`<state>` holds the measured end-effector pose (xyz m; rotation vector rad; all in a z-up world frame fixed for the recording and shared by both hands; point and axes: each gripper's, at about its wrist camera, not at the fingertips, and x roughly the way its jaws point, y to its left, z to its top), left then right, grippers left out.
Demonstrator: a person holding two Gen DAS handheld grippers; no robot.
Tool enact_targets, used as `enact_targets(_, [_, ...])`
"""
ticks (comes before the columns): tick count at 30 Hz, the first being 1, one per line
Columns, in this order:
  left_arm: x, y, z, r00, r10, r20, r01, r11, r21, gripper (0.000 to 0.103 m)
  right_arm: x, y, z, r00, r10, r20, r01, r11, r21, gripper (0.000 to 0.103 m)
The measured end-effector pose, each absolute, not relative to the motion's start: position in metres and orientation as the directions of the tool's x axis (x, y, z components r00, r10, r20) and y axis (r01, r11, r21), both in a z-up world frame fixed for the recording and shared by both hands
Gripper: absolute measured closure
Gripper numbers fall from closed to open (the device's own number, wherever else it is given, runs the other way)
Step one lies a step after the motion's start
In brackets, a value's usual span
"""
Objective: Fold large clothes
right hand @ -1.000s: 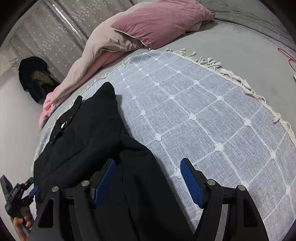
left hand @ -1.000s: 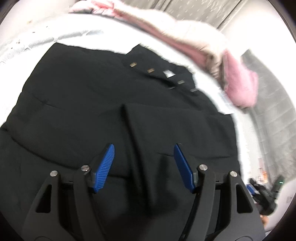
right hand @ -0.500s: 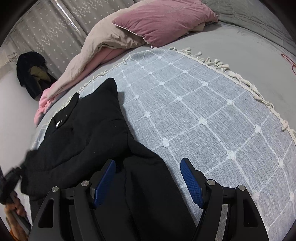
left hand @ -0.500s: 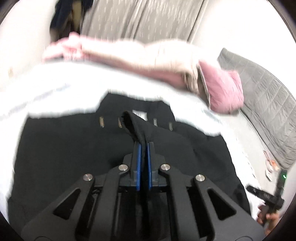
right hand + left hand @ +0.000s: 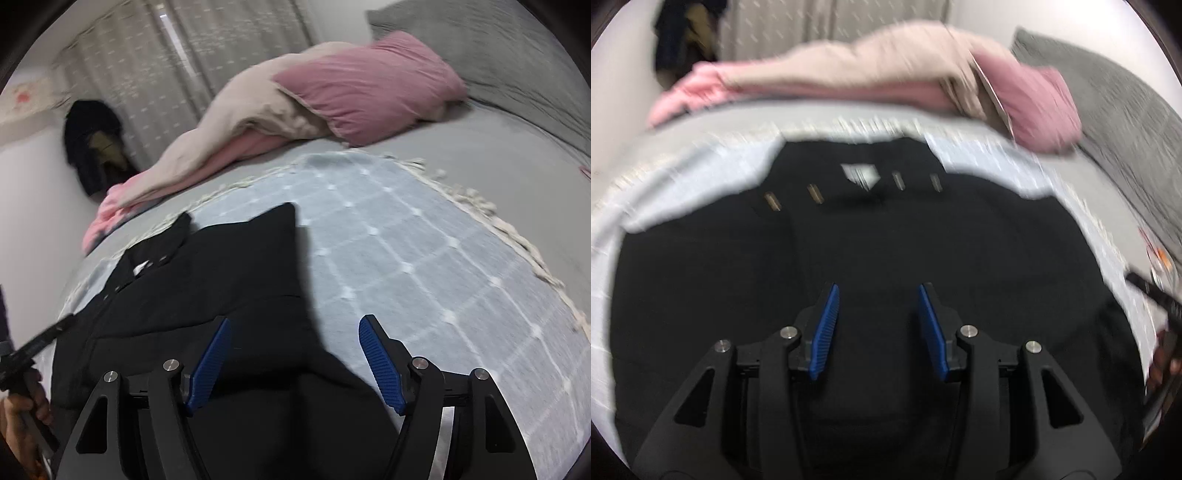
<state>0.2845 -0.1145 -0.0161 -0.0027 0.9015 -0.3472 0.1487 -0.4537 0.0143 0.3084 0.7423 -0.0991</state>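
A large black garment [image 5: 886, 240] with a white neck label and small metal fasteners lies spread on a pale checked blanket [image 5: 424, 266]. My left gripper [image 5: 877, 299] is open and empty just above the garment's middle. The left view is blurred. The garment also shows in the right wrist view [image 5: 221, 280], partly folded, with a dark part running under my right gripper [image 5: 293, 332], which is open and empty over its right edge. The left gripper and the hand holding it show at the left edge of the right view [image 5: 26, 358].
A pink pillow [image 5: 369, 85] and a beige and pink duvet [image 5: 229, 140] lie at the far side of the bed. A grey quilted headboard [image 5: 1126, 122] is at the right. Dark clothes [image 5: 96, 144] hang by the curtains. The blanket has a fringed edge [image 5: 480, 206].
My left gripper was shut on a fold of the black garment half a second ago; it has let go and now stands open. The right gripper stayed open and tilted up a little.
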Motion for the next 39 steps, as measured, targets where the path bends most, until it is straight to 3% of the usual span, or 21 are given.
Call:
enact_targets(2, [0.271,-0.117,-0.036,0.545,-0.305,-0.781,0.3,0.941,-0.159,0.057,0.158,-0.444,0.003,0.717,-0.019,-0.697,0.181,0.97,0.16,0.035])
enact_targets(5, [0.251,-0.113,-0.039,0.571,-0.36,-0.738,0.328,0.924,-0.197,0.055,0.168,-0.459,-0.038,0.57,-0.19,-0.799,0.298,0.955,-0.014,0.037])
enact_targets(7, [0.247,-0.114,-0.035,0.556,-0.376,-0.741,0.343,0.916,-0.207,0.053,0.164,-0.49,-0.052,0.586,-0.049,-0.809,0.322,0.93,0.177,0.037])
enact_targets(9, [0.245,-0.115,-0.029,0.539,-0.378,-0.752,0.362,0.911,-0.198,0.049,0.159,-0.502,-0.04,0.604,-0.023,-0.797,0.329,0.917,0.224,0.037])
enact_targets(12, [0.243,-0.112,-0.02,0.531,-0.401,-0.747,0.369,0.903,-0.222,0.047,0.142,-0.513,-0.02,0.635,-0.12,-0.763,0.366,0.917,0.16,0.037])
enact_targets(16, [0.248,-0.108,-0.018,0.543,-0.391,-0.743,0.338,0.912,-0.233,0.046,0.123,-0.52,-0.008,0.697,-0.01,-0.717,0.253,0.939,0.234,0.037])
enact_targets(22, [0.255,-0.11,-0.007,0.577,-0.376,-0.725,0.329,0.919,-0.215,0.046,0.149,-0.456,-0.034,0.602,-0.038,-0.797,0.054,0.999,-0.006,0.037])
enact_targets(24, [0.256,-0.113,-0.006,0.567,-0.395,-0.722,0.342,0.911,-0.23,0.046,0.163,-0.452,-0.045,0.592,-0.114,-0.798,0.114,0.992,-0.057,0.037])
enact_targets(28, [0.261,-0.123,-0.031,0.469,-0.426,-0.774,0.356,0.893,-0.276,0.046,0.166,-0.486,-0.045,0.593,-0.109,-0.798,0.253,0.966,0.057,0.037])
enact_targets(30, [0.251,-0.129,-0.042,0.518,-0.401,-0.755,0.374,0.901,-0.222,0.046,0.168,-0.502,-0.054,0.566,-0.084,-0.82,0.296,0.949,0.107,0.037])
enact_targets(39, [0.226,-0.126,-0.022,0.528,-0.352,-0.773,0.363,0.916,-0.17,0.04,0.16,-0.495,-0.048,0.541,-0.097,-0.835,0.315,0.945,0.094,0.035])
